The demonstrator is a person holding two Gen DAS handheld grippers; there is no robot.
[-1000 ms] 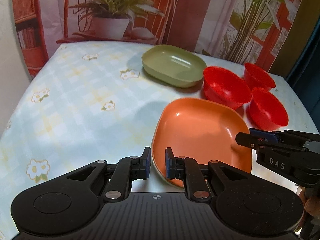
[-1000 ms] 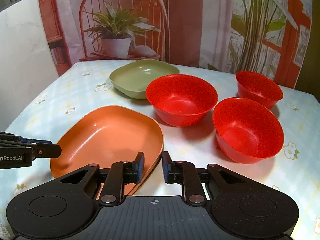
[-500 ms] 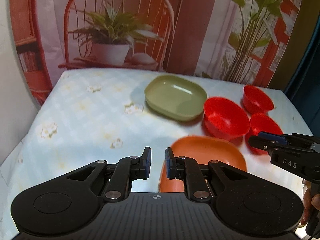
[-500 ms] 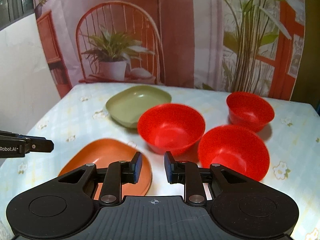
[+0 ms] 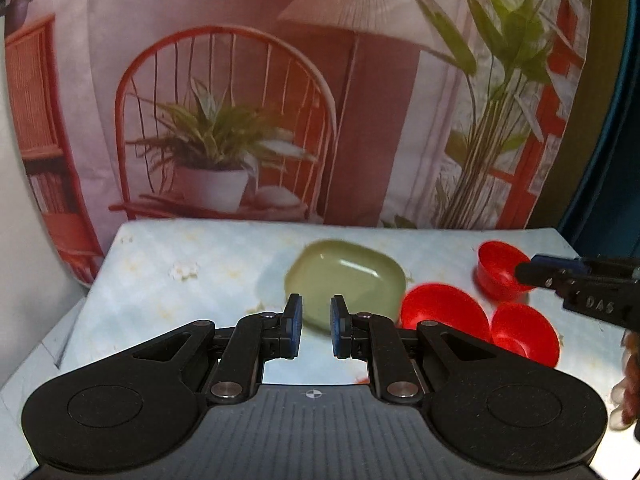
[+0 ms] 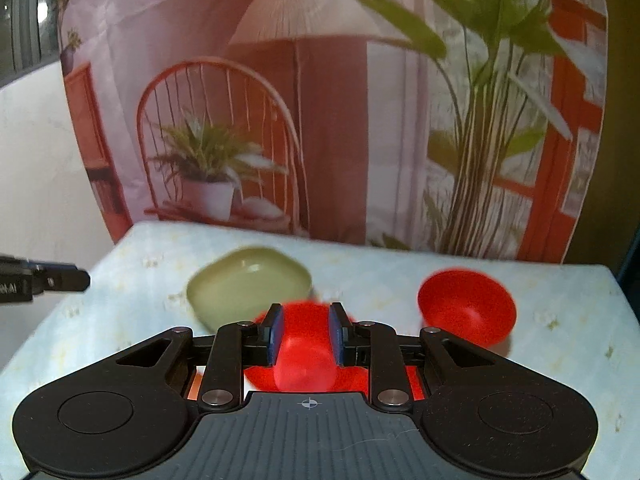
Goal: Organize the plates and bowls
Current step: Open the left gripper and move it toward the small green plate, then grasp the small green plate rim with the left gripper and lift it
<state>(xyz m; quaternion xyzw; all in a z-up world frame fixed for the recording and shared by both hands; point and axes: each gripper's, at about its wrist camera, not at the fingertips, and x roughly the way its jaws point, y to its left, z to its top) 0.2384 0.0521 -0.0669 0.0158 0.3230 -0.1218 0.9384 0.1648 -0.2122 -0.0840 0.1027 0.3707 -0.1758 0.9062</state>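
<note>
Two empty, parted grippers, left (image 5: 315, 328) and right (image 6: 306, 332), above green plate (image 5: 346, 280), red bowls (image 5: 442, 314) beside.

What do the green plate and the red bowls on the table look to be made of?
Green plate: likely plastic or melamine, smooth, semi-gloss, with soft white highlights on its inside. Red bowls: probably thin glossy plastic, uniformly saturated colour with thin rims. Motion blur leaves finer texture unclear.
</note>
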